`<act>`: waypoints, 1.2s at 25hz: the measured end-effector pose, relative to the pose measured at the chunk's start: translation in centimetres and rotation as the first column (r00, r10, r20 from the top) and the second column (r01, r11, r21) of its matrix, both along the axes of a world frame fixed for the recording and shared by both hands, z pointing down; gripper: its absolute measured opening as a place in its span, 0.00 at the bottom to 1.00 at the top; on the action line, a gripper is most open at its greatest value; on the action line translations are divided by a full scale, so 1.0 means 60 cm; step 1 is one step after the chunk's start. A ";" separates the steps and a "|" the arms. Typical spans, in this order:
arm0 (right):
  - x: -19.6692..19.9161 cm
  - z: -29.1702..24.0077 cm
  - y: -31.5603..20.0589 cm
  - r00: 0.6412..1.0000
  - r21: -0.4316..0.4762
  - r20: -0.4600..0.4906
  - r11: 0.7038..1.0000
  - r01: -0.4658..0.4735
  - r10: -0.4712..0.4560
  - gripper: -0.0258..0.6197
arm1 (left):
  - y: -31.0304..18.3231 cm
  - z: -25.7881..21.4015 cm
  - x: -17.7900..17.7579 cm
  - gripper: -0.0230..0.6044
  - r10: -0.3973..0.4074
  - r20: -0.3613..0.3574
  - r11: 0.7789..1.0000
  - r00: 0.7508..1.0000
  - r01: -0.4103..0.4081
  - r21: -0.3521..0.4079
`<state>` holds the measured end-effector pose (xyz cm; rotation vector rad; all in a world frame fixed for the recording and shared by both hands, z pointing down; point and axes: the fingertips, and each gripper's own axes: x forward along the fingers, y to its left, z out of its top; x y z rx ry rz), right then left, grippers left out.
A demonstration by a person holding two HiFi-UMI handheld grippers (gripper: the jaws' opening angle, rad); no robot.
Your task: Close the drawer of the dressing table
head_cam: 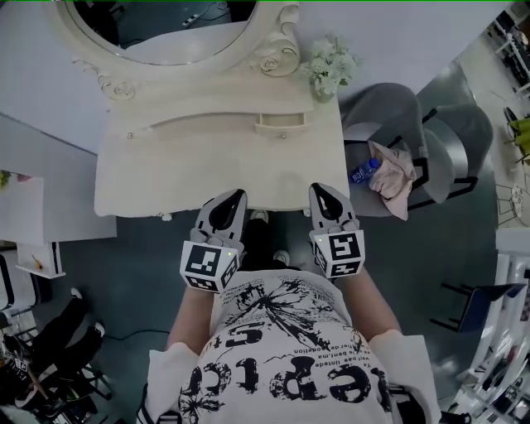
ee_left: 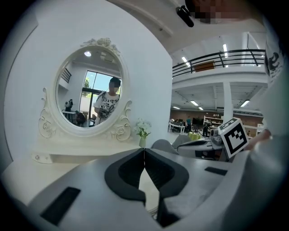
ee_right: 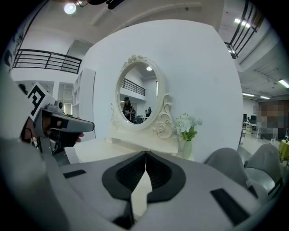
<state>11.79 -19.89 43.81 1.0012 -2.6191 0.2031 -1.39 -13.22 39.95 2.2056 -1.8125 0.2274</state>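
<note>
The cream dressing table (head_cam: 166,178) stands in front of me in the head view, with its oval mirror (head_cam: 166,25) at the back. A small drawer (head_cam: 280,124) with a knob sits in the raised back shelf, its front standing slightly proud. My left gripper (head_cam: 238,195) is over the table's front edge, jaws together and empty; in its own view the left gripper (ee_left: 144,150) points toward the mirror (ee_left: 89,97). My right gripper (head_cam: 320,190) is beside it at the same edge, also shut on nothing, and the right gripper (ee_right: 146,152) faces the mirror (ee_right: 137,97) from the right.
A vase of white flowers (head_cam: 330,68) stands at the table's back right corner. Right of the table is a grey chair (head_cam: 397,124) holding a pink cloth (head_cam: 393,178) and a blue bottle (head_cam: 362,172). A white shelf unit (head_cam: 33,215) stands on the left.
</note>
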 end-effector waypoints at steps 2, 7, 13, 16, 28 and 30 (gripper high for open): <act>-0.020 0.006 -0.029 1.000 -0.005 -0.005 1.000 -0.009 0.009 0.07 | -0.034 0.003 -0.019 0.07 0.012 -0.005 1.000 1.000 -0.012 0.004; -0.075 0.025 -0.103 0.999 -0.023 -0.019 0.999 -0.034 0.034 0.07 | -0.123 0.000 -0.070 0.07 0.062 0.001 0.997 0.998 -0.062 0.038; -0.133 0.089 -0.177 0.998 -0.080 -0.041 0.995 -0.060 0.057 0.07 | -0.210 0.028 -0.142 0.07 0.093 -0.007 0.995 0.996 -0.093 0.045; -0.154 0.128 -0.197 0.997 -0.119 -0.048 0.991 -0.066 0.061 0.07 | -0.234 0.041 -0.165 0.07 0.106 -0.043 0.993 0.993 -0.103 0.062; -0.185 0.276 -0.244 0.988 -0.244 -0.130 0.963 -0.118 0.088 0.22 | -0.275 0.155 -0.205 0.07 0.102 -0.023 0.994 0.994 -0.101 0.035; -0.185 0.293 -0.251 0.983 -0.253 -0.154 0.958 -0.133 0.096 0.22 | -0.279 0.168 -0.205 0.07 0.105 -0.021 0.994 0.994 -0.105 0.021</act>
